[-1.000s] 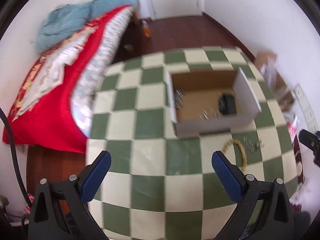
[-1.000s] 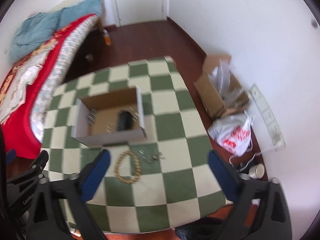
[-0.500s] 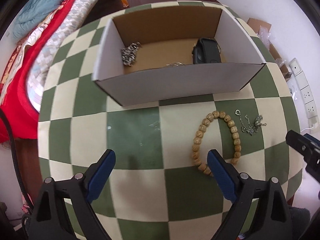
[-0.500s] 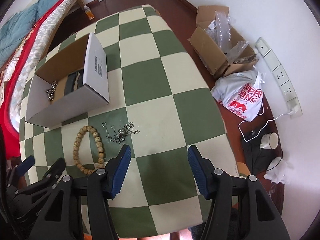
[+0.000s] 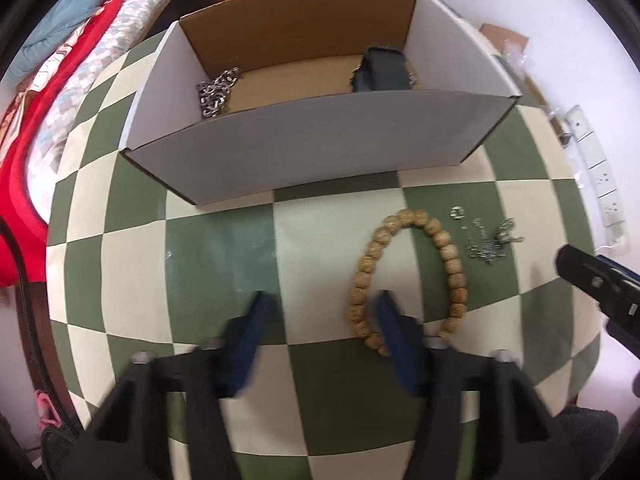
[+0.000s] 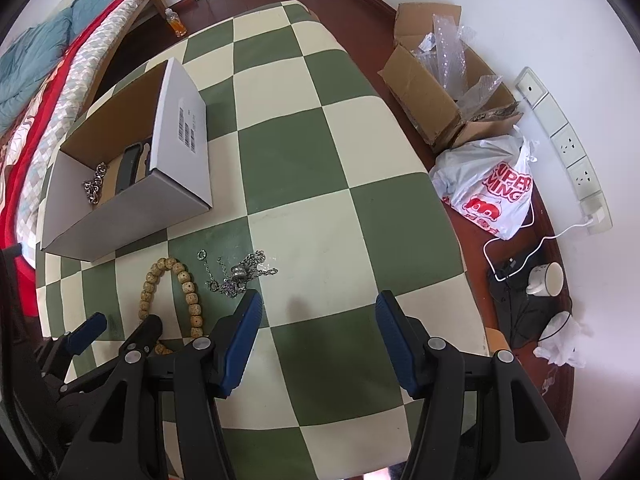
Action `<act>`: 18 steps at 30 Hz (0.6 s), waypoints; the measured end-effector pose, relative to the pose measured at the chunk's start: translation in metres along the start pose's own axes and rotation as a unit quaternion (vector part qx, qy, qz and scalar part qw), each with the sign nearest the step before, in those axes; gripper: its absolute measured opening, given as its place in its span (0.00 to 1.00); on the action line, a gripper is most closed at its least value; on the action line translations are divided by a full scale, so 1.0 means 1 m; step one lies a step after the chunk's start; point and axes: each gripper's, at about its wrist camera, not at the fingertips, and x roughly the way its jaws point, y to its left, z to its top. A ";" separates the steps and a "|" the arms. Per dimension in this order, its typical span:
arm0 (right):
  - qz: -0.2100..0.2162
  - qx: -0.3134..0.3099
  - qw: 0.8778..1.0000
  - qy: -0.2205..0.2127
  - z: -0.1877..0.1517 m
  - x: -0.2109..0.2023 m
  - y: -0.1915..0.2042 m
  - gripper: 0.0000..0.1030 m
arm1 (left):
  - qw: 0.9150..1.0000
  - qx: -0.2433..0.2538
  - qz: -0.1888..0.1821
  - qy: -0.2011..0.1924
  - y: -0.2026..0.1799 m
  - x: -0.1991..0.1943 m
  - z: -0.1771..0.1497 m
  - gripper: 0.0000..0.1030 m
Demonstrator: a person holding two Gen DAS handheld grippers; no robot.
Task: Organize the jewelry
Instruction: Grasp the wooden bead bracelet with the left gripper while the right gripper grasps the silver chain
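A wooden bead bracelet lies on the green-and-cream checkered table, also seen in the right wrist view. A thin silver chain lies just right of it. An open cardboard box behind them holds a thick silver chain and a black item. My left gripper is open and low over the table, its right finger over the bracelet's near left side. My right gripper is open and empty, just right of the thin chain.
A bed with red and blue covers borders the table's left. On the floor at the right are a brown carton, a plastic bag, a power strip and a cup. The box also shows in the right wrist view.
My left gripper has come forward and down to the bracelet and its jaws have narrowed. My right gripper has moved slightly closer to the thin chain.
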 end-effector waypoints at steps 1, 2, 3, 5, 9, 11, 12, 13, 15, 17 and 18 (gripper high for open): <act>0.001 0.001 1.000 0.001 0.000 0.001 0.000 0.60 | 1.000 0.004 -0.005 -0.001 -0.002 -0.001 -0.001 0.20; 0.001 0.002 1.000 0.001 0.001 0.002 -0.001 0.60 | 1.000 0.008 -0.004 -0.001 -0.003 -0.002 -0.001 0.07; 0.001 0.003 1.000 0.003 0.001 0.003 -0.001 0.60 | 1.000 0.008 -0.003 0.000 -0.003 -0.002 -0.002 0.07; 0.007 0.005 1.000 0.004 0.002 0.004 -0.002 0.60 | 1.000 0.003 -0.004 0.002 0.003 -0.003 -0.004 0.07; 0.017 0.006 1.000 0.004 0.002 0.003 0.002 0.60 | 1.000 -0.012 0.009 0.004 0.033 -0.005 -0.013 0.06; 0.025 0.007 1.000 0.004 0.002 0.005 0.004 0.60 | 1.000 -0.022 0.018 0.004 0.051 -0.006 -0.019 0.07; 0.030 0.007 1.000 0.005 0.002 0.006 0.006 0.60 | 0.999 -0.027 0.021 0.006 0.059 -0.007 -0.022 0.07; 0.034 0.008 0.999 0.007 0.002 0.009 0.009 0.60 | 0.999 -0.035 0.024 0.008 0.070 -0.007 -0.026 0.07; 0.042 0.008 0.999 0.010 0.003 0.015 0.015 0.60 | 0.998 -0.047 0.029 0.012 0.085 -0.007 -0.031 0.06; 0.041 0.008 0.999 0.010 0.004 0.021 0.021 0.60 | 0.998 -0.059 0.020 0.013 0.094 -0.007 -0.034 0.07; 0.041 0.007 0.999 0.011 0.004 0.026 0.025 0.60 | 0.998 -0.061 0.015 0.014 0.097 -0.007 -0.035 0.08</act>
